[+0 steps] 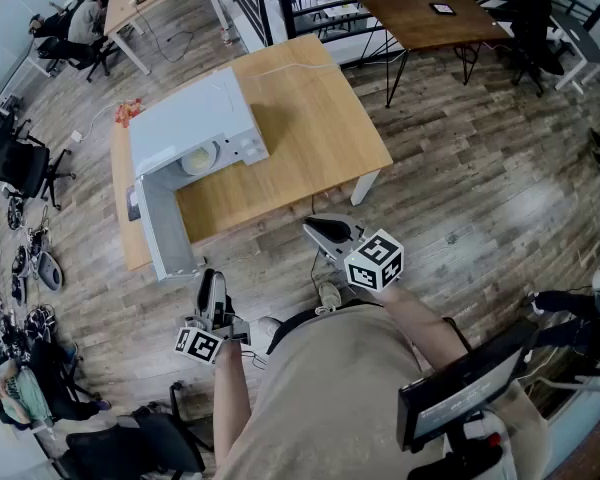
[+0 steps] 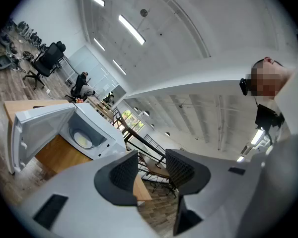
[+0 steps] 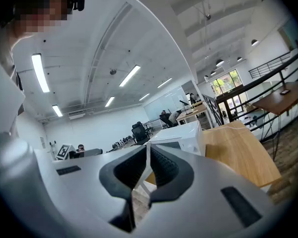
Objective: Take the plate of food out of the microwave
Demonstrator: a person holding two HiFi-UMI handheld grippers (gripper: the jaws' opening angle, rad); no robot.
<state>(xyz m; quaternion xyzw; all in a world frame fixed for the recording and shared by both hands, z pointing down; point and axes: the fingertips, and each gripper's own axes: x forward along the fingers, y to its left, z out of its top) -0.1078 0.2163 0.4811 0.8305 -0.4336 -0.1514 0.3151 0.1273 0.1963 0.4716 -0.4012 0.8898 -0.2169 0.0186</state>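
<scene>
I am holding my left gripper (image 2: 150,168) open and my right gripper (image 3: 148,163) shut. The head view is showing the plate (image 1: 199,158) in the microwave (image 1: 185,118), upper left; the right gripper view is not.

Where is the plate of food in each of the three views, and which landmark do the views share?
Head view: the plate of food is left of centre, inside the open microwave.
Left gripper view: the plate is at middle left, inside the microwave.
Right gripper view: the plate is not visible; only the microwave's outside shows.
Shared landmark: the white microwave on the wooden table.
</scene>
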